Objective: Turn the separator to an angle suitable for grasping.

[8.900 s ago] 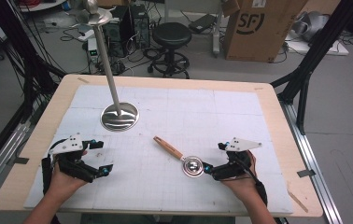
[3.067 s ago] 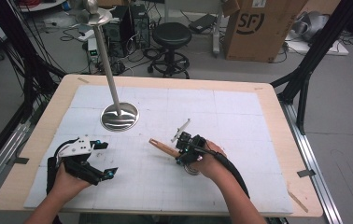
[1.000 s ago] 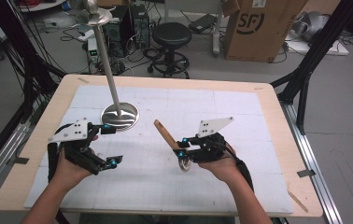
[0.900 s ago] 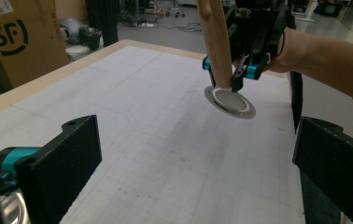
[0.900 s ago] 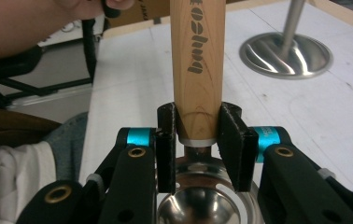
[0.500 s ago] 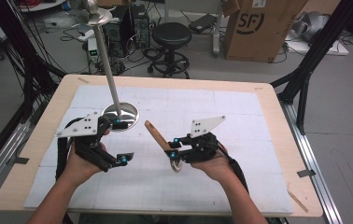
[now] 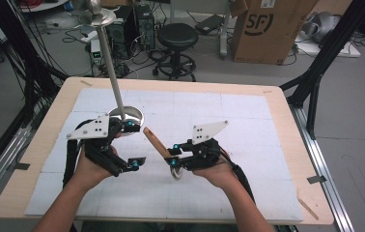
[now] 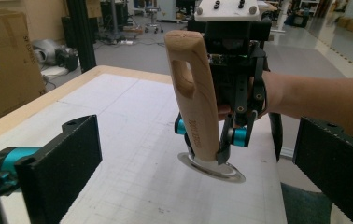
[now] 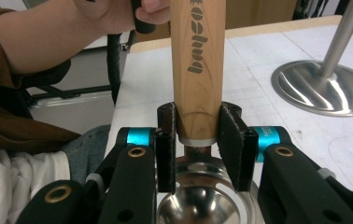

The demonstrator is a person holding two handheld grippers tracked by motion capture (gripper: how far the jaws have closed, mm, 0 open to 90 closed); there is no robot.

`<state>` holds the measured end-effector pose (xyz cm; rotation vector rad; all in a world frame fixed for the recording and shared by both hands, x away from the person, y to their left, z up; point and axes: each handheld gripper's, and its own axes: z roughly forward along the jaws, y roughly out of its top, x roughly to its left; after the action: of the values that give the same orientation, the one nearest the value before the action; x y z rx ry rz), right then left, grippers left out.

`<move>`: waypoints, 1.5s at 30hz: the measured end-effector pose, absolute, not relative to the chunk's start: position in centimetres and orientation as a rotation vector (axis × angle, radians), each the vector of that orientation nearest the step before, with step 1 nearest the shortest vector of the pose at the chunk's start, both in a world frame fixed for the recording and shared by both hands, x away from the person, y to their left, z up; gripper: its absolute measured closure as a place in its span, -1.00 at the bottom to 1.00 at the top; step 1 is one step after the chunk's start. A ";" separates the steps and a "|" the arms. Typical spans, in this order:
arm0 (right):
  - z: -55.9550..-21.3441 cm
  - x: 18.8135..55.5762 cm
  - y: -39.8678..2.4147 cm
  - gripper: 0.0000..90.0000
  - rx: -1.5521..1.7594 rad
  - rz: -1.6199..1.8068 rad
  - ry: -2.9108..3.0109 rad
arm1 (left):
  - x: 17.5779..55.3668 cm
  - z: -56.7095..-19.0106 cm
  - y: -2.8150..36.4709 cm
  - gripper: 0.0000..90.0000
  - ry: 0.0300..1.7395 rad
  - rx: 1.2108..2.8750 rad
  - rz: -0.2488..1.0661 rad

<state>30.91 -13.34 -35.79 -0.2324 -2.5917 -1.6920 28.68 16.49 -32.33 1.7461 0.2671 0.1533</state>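
Right gripper is clamped on the scoop: in the right gripper view both jaws press the lower end of the wooden handle, just above the metal collar, with the steel bowl below them. In the high view the scoop is held above the worktop near its middle, handle slanting up and away toward the stand base, bowl toward the person.

Left gripper has its jaws wide apart, nothing between them. It sits just left of the scoop, not touching it, close to the stand base. In the left gripper view the handle stands between the two jaws but farther off, the right gripper behind it.

Stand pole rises tilted from the base at the worktop's back left. Printed lettering runs along the handle; I cannot read it.
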 end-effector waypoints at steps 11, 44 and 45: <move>-35.7 30.7 -13.0 0.53 -0.186 -1.721 -2.548 | 29.4 -32.5 15.7 -0.60 0.251 1.735 0.126; -35.8 30.6 -12.6 0.53 -0.146 -1.762 -2.488 | 29.5 -33.0 15.1 0.25 0.160 1.706 0.059; -35.8 30.6 -12.6 0.53 -0.151 -1.762 -2.485 | 29.5 -33.0 15.1 0.28 0.160 1.706 0.059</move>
<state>30.58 -12.63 -35.79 -0.1506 -2.4845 -1.7621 29.51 15.05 -32.97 1.7060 0.1595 0.0587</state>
